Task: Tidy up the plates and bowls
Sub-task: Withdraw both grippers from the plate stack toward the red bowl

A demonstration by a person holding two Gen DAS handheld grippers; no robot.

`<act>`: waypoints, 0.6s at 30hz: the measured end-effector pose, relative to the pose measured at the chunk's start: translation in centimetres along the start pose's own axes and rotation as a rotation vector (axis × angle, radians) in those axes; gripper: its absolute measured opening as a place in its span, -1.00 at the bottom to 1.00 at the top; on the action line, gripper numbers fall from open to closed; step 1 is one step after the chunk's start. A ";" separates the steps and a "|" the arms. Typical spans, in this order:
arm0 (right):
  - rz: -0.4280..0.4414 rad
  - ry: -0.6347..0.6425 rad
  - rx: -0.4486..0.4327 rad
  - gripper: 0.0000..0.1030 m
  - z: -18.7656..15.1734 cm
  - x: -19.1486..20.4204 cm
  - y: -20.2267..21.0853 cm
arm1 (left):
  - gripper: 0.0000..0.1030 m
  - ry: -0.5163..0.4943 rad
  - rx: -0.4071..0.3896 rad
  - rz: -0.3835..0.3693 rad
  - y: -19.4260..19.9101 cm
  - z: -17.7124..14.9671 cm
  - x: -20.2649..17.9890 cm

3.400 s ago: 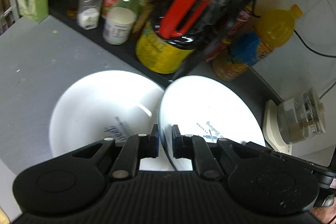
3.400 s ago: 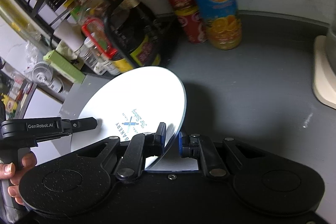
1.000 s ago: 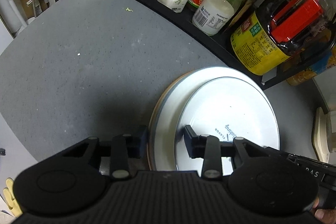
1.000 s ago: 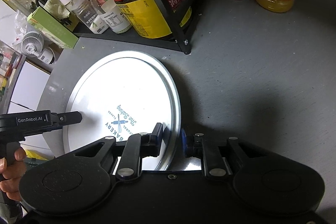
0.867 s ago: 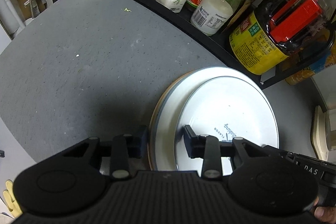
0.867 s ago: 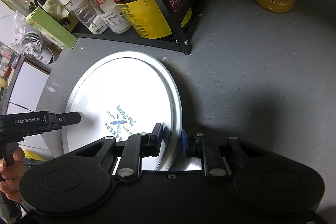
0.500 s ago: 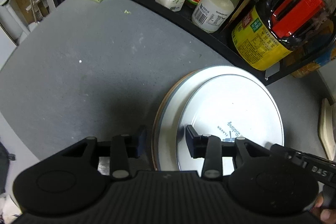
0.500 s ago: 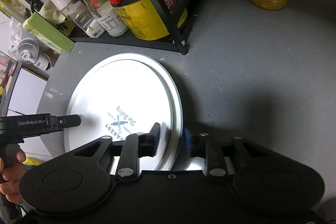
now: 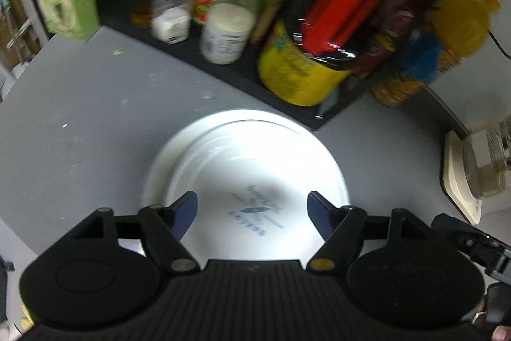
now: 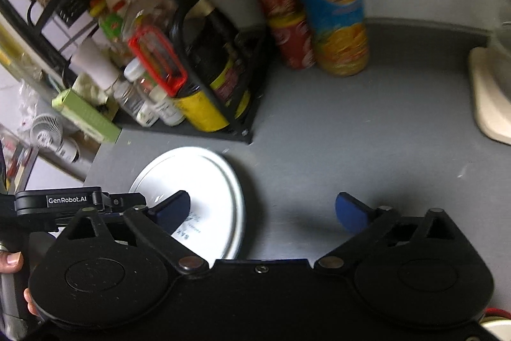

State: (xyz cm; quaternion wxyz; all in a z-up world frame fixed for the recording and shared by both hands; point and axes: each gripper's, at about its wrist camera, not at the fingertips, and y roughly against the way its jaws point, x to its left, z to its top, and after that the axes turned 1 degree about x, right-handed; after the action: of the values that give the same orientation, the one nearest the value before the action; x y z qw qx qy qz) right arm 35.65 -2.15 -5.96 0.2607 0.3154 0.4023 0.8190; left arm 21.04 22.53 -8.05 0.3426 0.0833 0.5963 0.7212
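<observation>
Two plates (image 9: 246, 168) lay stacked flat on the grey counter (image 9: 80, 117), the smaller one nested inside the bigger one's rim w/ its blue logo facing up; that looked like the point of the job, i.e. same-shape dishes piled in one spot just in front of the black rack (image 9: 223, 66) instead of spread out. In the left wrist view the stack sat center frame; in the right wrist view it sat lower left (image 10: 204, 181), partly behind the left-hand tool. Both grippers were empty. The left gripper (image 9: 252, 206) hovered above the near edge of the stack, fingers wide apart, one tip (image 9: 185, 206) over the left rim and the other over the right, touching nothing as far as the blur let me tell. The right gripper (image 10: 265, 210) hung over bare counter to the right of the stack, fingers also spread wide, left tip (image 10: 172, 206) overlapping the plate in the frame but prob. above it, not on it. Both tools pointed forward and down at the counter, tilted toward the rack w/ its bottles & jars. The juice bottle (image 10: 332, 5) and red can (image 10: 287, 18) stood upper center-right in the right view, well clear of the plates. Judging by that, stacking of these two was done; no bowls in view, so what remained I couldn't tell.
</observation>
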 end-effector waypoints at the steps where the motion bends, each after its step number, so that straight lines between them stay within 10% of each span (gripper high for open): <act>1: -0.005 -0.004 -0.009 0.98 0.0 -0.4 0.5 | 0.46 -0.010 0.002 -0.005 0.0 -0.1 -0.6; 18: -0.064 -0.089 -0.094 1.00 -2.5 -7.1 7.4 | 0.48 -0.166 0.041 -0.101 0.0 -2.8 -10.4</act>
State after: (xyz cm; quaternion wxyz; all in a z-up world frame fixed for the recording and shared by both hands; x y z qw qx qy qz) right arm 37.32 -12.20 -3.26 0.3189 0.3258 0.3612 0.8134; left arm 27.37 14.12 -5.80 0.4250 0.1194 0.5842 0.6811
